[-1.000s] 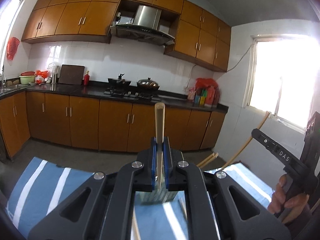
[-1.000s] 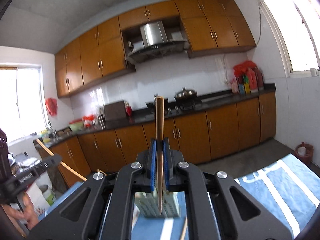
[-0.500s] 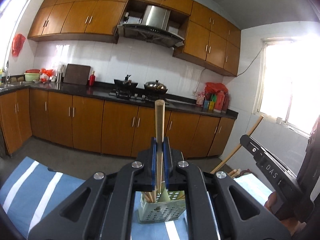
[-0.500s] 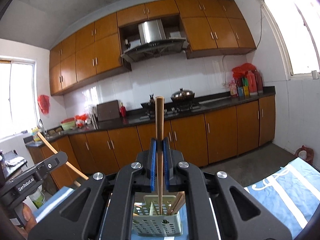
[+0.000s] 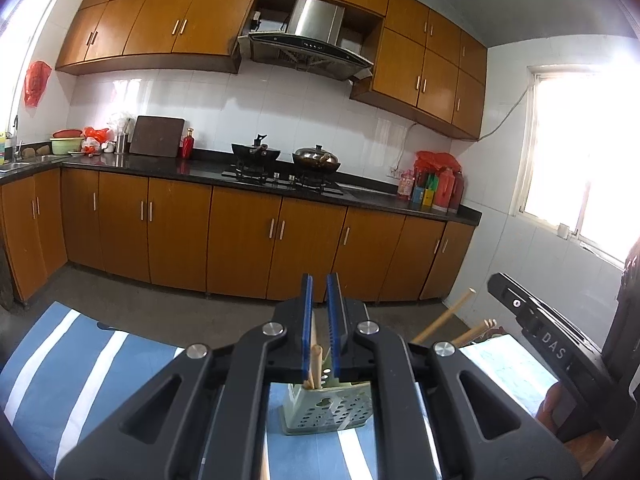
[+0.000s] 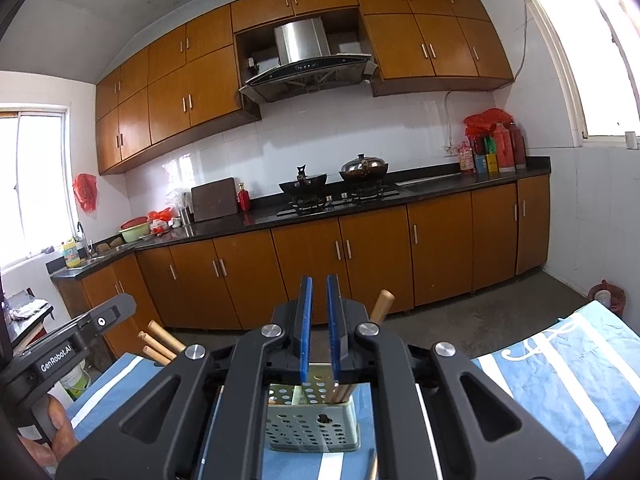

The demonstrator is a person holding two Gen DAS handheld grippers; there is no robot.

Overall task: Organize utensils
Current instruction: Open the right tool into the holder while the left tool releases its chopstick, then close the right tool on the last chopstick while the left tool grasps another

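The left gripper [image 5: 320, 280] hangs straight above the green perforated basket [image 5: 328, 412]. Its blue pads stand a narrow gap apart and pinch nothing; the jaws have just been opening a little. One wooden chopstick [image 5: 316, 360] stands loose in the basket, its blunt top showing low in the gap without being pressed by either pad. The right gripper [image 6: 319, 280] is also poised above the basket, its pads likewise slightly parted and empty. Below it in the right wrist view, several chopsticks [image 6: 342, 392] lean in the basket's right-hand compartment, and one thicker stick end [image 6: 382, 304] juts up to the right of the basket behind the gripper's body. More round stick ends [image 6: 158, 342] show to the left of the basket in that view; whether they sit in it cannot be told, as the gripper's frame hides their lower parts. The basket stands upright on a blue cloth with white stripes [image 5: 60, 360], which spreads out to both sides of it. To the left of the basket in the right wrist view, a person's hand [image 6: 60, 424] grips the handle of the left gripper. Well beyond the basket, across a bare floor, runs a dark counter [image 5: 160, 164] over brown cabinets, with two pans [image 5: 316, 158] on the hob.
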